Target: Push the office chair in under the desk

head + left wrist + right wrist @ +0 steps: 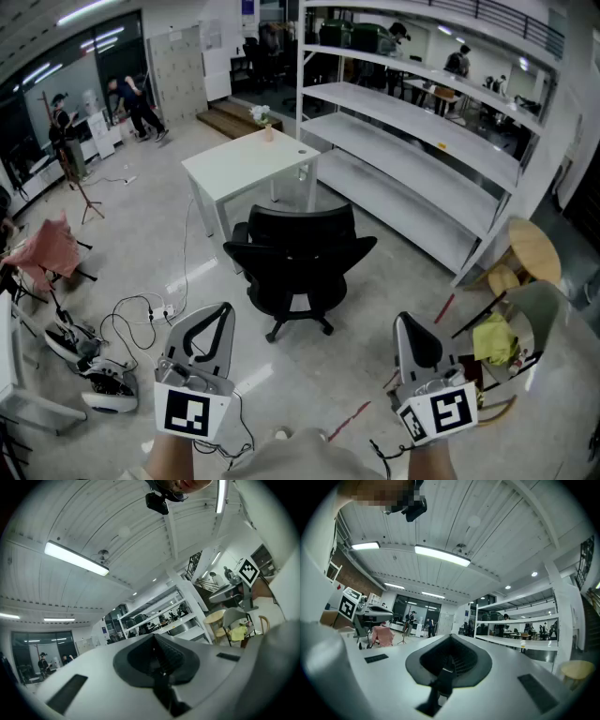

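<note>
Left gripper point(219, 317): jaws fully together, nothing between them, low at the left, pointing level. Cables point(141, 314) lie on the floor to its left. Office chair point(298, 258): centre, on the floor just in front of the white desk surface point(246, 159), backrest toward the camera, not under it yet. Right gripper point(409, 326): jaws shut as well, empty, low at the right. Neither gripper touches the chair. White shelf rack point(422, 141) stands right of the desk.
</note>
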